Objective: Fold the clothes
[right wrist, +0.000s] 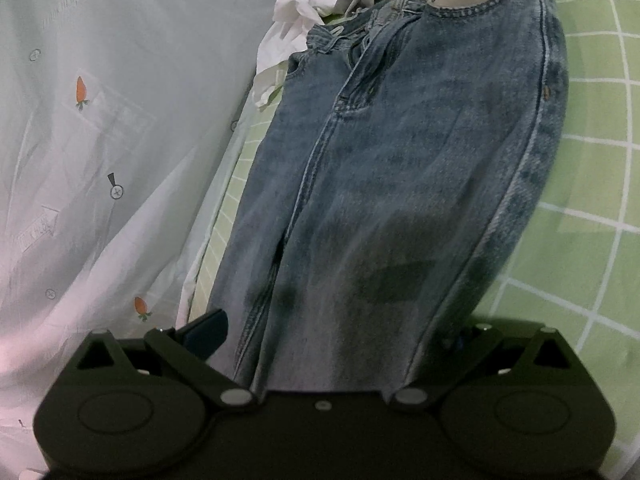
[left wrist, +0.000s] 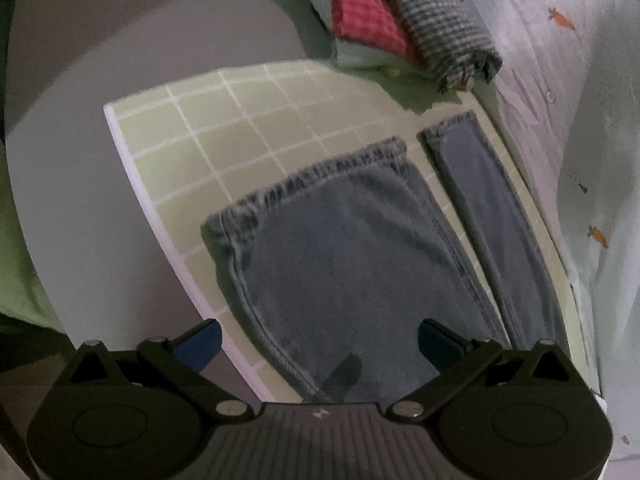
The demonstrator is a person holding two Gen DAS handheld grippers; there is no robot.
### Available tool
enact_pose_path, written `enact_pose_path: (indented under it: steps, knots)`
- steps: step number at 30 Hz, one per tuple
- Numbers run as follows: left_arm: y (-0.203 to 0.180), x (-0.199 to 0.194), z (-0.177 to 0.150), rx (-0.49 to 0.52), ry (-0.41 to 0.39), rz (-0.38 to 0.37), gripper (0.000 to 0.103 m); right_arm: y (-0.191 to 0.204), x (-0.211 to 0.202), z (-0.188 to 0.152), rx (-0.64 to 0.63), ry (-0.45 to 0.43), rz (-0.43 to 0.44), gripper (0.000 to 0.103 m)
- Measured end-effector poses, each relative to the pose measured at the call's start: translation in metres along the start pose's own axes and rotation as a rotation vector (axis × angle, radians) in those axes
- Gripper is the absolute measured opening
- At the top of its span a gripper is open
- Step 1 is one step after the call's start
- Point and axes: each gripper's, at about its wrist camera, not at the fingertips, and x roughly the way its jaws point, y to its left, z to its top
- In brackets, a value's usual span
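The left gripper (left wrist: 320, 344) was held with jaws spread wide above the jeans (left wrist: 344, 256), gripping nothing; the right gripper (right wrist: 332, 336) likewise gaped wide over the denim.

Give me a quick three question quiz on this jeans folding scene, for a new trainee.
1. True or false: the left gripper is clamped on the jeans.
2. What lies at the far end of the mat in the left view? A) folded clothes B) shoes C) a basket
3. Fill in: the sheet is printed with orange ____.

Key: 1 false, its jaws stand open. 2 A, the folded clothes. 3 carrots.
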Motion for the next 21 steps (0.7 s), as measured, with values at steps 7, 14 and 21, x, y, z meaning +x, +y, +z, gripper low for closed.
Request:
enact_pose_path:
  steps: [7,14,21]
  knots:
    - [-0.005,0.015,0.009,0.049,0.009,0.056,0.103,-0.005,-0.001,-0.001,0.032,-0.011,0.018,0.103]
    - [-0.006,0.022,0.012,0.057,0.007,0.074,0.103,-0.004,-0.002,-0.001,0.029,-0.011,0.008,0.103]
    - [0.004,0.018,0.015,0.012,-0.027,0.060,0.103,-0.003,-0.001,-0.003,0.033,-0.018,-0.001,0.103]
